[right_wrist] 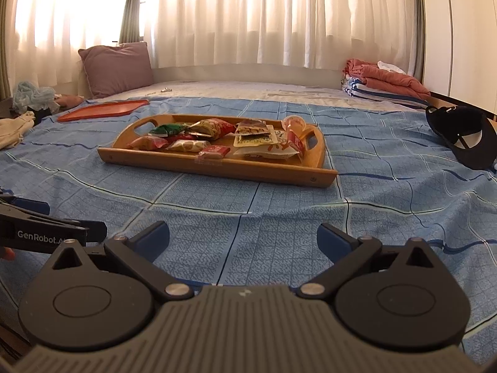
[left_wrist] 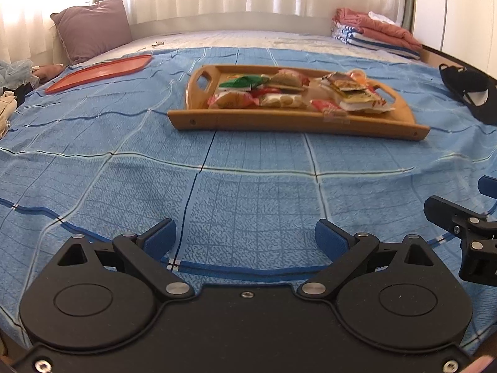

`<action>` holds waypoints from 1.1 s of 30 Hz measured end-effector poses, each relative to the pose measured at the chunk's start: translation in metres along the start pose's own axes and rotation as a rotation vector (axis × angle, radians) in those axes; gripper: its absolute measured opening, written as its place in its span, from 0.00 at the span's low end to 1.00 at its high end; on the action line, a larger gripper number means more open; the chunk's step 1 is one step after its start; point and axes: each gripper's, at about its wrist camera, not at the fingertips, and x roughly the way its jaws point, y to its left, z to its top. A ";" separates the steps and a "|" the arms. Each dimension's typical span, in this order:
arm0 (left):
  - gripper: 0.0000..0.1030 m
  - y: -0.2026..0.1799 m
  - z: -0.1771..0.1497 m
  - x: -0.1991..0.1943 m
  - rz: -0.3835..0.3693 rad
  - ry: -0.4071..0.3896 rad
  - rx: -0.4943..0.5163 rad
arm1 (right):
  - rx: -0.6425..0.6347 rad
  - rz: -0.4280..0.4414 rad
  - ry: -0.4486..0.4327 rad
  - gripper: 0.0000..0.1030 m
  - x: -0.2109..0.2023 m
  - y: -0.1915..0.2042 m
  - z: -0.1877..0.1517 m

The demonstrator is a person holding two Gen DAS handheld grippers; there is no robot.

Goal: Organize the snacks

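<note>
My left gripper (left_wrist: 245, 236) hangs low over the blue checked bedspread (left_wrist: 248, 180), its blue-padded fingers spread wide with nothing between them; my right gripper (right_wrist: 243, 237) hovers just beside it, likewise spread wide and empty. Each tool shows at the edge of the other's view. Ahead of both, well apart from the fingertips, a wooden tray (right_wrist: 217, 168) with cut-out handles sits flat on the bedspread, loaded with snack packets (right_wrist: 214, 136): a green one (right_wrist: 166, 129) toward its left end, a small red one (right_wrist: 214, 150) at the near rim, and a stack of flat packets (right_wrist: 257, 136) toward the right. Farther left lies an orange tray (right_wrist: 104, 108), bare. A black cap (right_wrist: 462, 136) rests off to the right. At the far end, a mauve pillow (right_wrist: 116, 68) leans below white curtains (right_wrist: 264, 15), and folded bedding (right_wrist: 382, 82) is piled in the right corner.
</note>
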 end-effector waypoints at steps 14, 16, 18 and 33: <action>1.00 -0.005 -0.003 0.014 -0.017 -0.043 0.014 | 0.003 -0.010 0.074 1.00 0.020 0.004 -0.023; 1.00 -0.005 -0.004 0.014 -0.019 -0.047 0.018 | 0.001 -0.011 0.075 1.00 0.020 0.004 -0.025; 1.00 -0.005 -0.005 0.014 -0.023 -0.049 0.025 | -0.001 -0.012 0.075 1.00 0.020 0.004 -0.026; 1.00 -0.003 -0.002 0.016 -0.026 -0.020 0.026 | -0.020 -0.018 0.090 1.00 0.022 0.007 -0.025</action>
